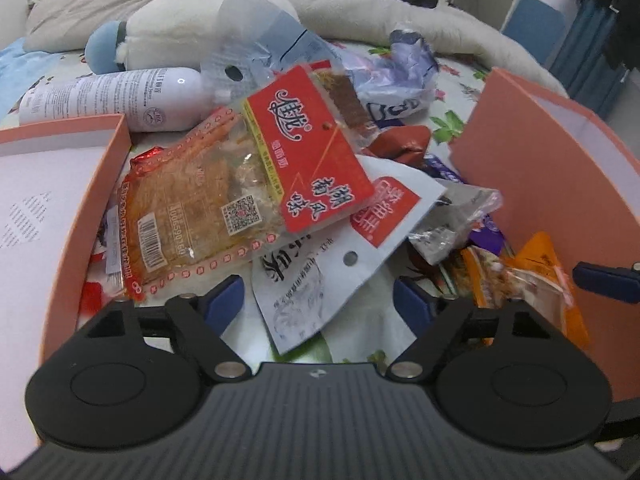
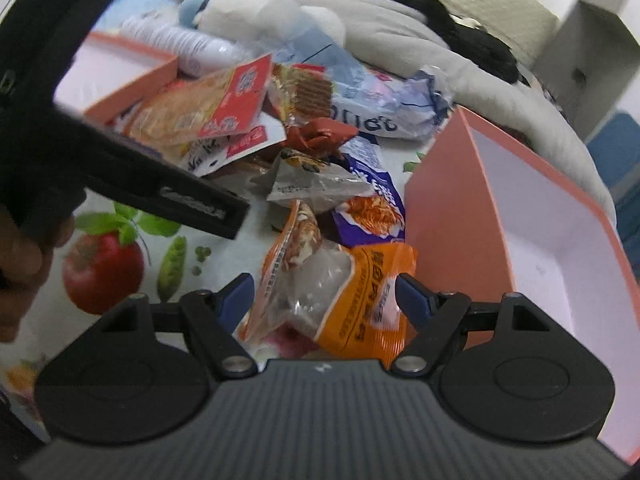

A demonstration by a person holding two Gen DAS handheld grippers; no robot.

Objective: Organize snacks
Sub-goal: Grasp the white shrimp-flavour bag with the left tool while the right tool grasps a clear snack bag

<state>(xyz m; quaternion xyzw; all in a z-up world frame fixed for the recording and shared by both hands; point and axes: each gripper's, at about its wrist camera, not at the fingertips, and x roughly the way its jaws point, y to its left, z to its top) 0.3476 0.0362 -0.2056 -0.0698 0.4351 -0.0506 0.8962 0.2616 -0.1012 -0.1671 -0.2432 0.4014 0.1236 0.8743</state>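
Note:
A heap of snack packets lies on a printed bedsheet between two pink boxes. My left gripper (image 1: pixel 320 300) hangs open low over a white packet (image 1: pixel 320 264) with black writing and a red label; its blue pads stand clear of it. Above that lie a red packet (image 1: pixel 316 148) and a clear red-edged packet (image 1: pixel 188 200). My right gripper (image 2: pixel 326 296) is open astride an orange packet (image 2: pixel 360 300) with a clear window, which rests on the sheet. I cannot tell whether its pads touch the packet. A purple packet (image 2: pixel 372 208) and a silver one (image 2: pixel 316 184) lie just beyond.
The left pink box (image 1: pixel 100 184) and the right pink box (image 1: pixel 520 160) flank the heap, both open with white insides. A white bottle (image 1: pixel 120 100), a plush toy (image 1: pixel 160 32) and a grey blanket (image 1: pixel 400 20) lie behind. A hand (image 2: pixel 24 248) holds the left tool.

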